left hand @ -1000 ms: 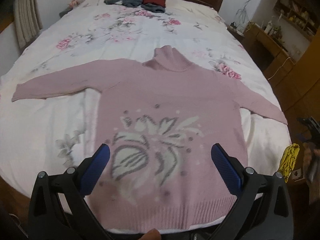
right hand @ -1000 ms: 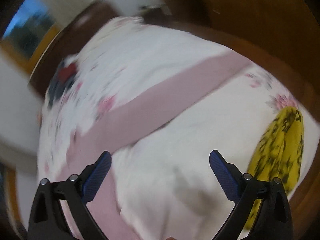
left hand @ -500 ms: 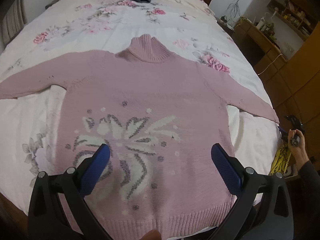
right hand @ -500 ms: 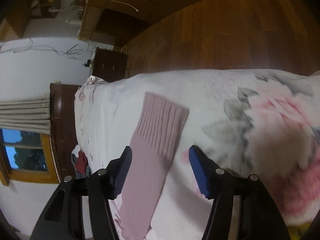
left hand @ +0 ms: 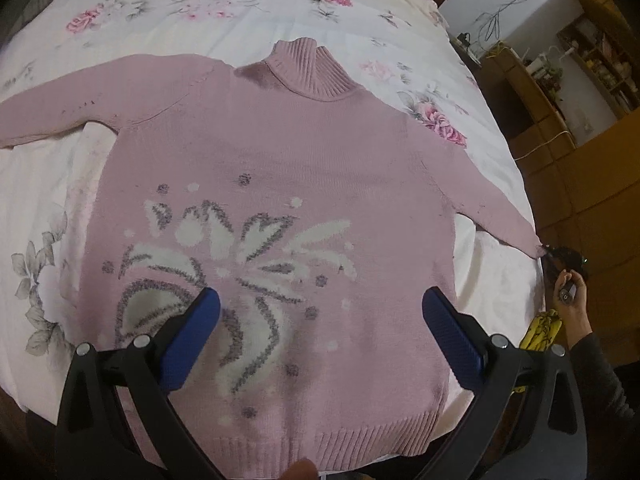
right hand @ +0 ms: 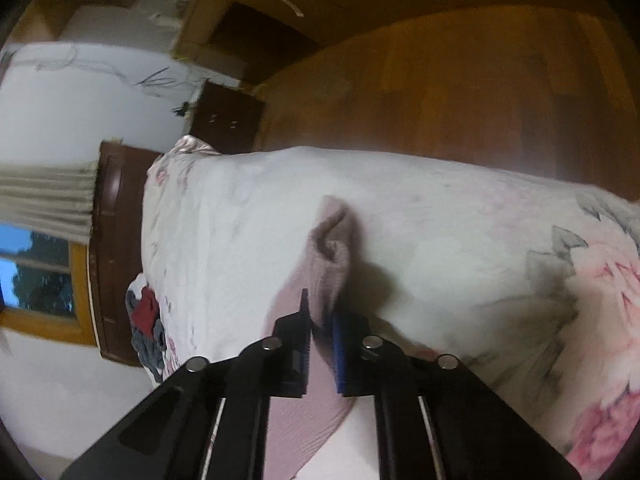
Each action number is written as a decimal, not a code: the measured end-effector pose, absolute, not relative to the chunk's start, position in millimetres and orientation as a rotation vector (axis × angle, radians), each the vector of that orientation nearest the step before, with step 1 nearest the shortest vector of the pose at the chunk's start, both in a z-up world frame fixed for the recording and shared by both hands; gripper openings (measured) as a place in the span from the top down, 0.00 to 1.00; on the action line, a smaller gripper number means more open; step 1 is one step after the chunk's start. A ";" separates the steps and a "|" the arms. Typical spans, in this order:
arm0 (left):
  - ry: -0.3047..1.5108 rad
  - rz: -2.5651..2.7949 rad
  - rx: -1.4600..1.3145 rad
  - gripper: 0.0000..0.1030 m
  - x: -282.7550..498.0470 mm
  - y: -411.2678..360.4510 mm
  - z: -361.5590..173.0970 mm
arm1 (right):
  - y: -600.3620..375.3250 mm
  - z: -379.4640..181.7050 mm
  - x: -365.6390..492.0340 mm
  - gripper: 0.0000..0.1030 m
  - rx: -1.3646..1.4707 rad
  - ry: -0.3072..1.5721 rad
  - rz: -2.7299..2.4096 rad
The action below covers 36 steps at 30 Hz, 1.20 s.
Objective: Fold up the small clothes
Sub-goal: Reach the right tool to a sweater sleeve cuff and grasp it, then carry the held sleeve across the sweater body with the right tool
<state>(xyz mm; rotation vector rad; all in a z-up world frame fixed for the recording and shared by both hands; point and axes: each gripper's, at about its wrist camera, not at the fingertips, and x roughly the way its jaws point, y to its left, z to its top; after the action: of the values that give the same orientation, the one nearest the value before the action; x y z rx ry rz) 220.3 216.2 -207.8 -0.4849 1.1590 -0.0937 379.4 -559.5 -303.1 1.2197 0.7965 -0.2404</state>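
My left gripper (left hand: 320, 336) hangs wide open above the lower front of the pink sweater (left hand: 280, 208), touching nothing; its blue pads (left hand: 192, 336) stand far apart over the white and grey flower pattern. The sweater lies flat and face up on the floral bedspread (left hand: 240, 12), hem toward me, ribbed collar (left hand: 310, 68) pointing away toward the headboard. So the body runs straight ahead along my left fingers, and the two sleeves run crosswise to it. The left sleeve (left hand: 60, 112) stretches out to the far left edge of the view, well apart from either tool.

Going rightward, the right sleeve (left hand: 492, 200) slopes down to the bed's right edge, where my right hand (left hand: 570, 304) holds the other tool at its tip. In the right wrist view my right gripper (right hand: 322, 320) is clenched on the sleeve cuff (right hand: 332, 236), the fabric bunched and puckered just beyond the nearly closed pads.

That sleeve's long axis points from my right fingers back toward the sweater's body, so I judge the coming move is a carry inward, across the chest toward the left. The right hand is plainly the nearer one for this; the left can pin the body near the hem.
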 end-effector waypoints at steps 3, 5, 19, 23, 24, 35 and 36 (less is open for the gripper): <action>1.149 -0.103 -0.477 0.03 217.0 224.4 -202.1 | -531.6 -267.7 384.0 0.93 1.139 0.785 -0.191; 1.142 -0.108 -0.500 0.03 213.7 233.0 -198.0 | -511.5 -245.1 386.3 0.93 1.094 0.776 -0.157; 1.016 -0.117 -0.576 0.03 203.3 277.6 -165.0 | -277.4 -104.9 413.4 0.93 0.769 0.740 0.158; 1.026 -0.111 -0.515 0.03 211.4 283.5 -155.4 | -211.4 -102.8 418.1 0.93 0.711 0.759 0.210; 1.034 -0.119 -0.521 0.03 213.8 285.9 -154.9 | -198.0 -104.7 417.9 0.93 0.700 0.765 0.218; 1.092 -0.216 -0.564 0.03 263.9 285.2 -174.3 | -54.5 -196.8 400.5 0.93 0.391 0.896 0.225; 1.099 -0.238 -0.585 0.03 272.5 283.4 -178.5 | -43.0 -208.3 401.9 0.93 0.366 0.914 0.224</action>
<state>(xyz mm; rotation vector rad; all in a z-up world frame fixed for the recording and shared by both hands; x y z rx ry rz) 272.5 283.4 -178.5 -0.5852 1.0988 -0.2382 401.9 -43.0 -208.3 0.3655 0.9137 0.2243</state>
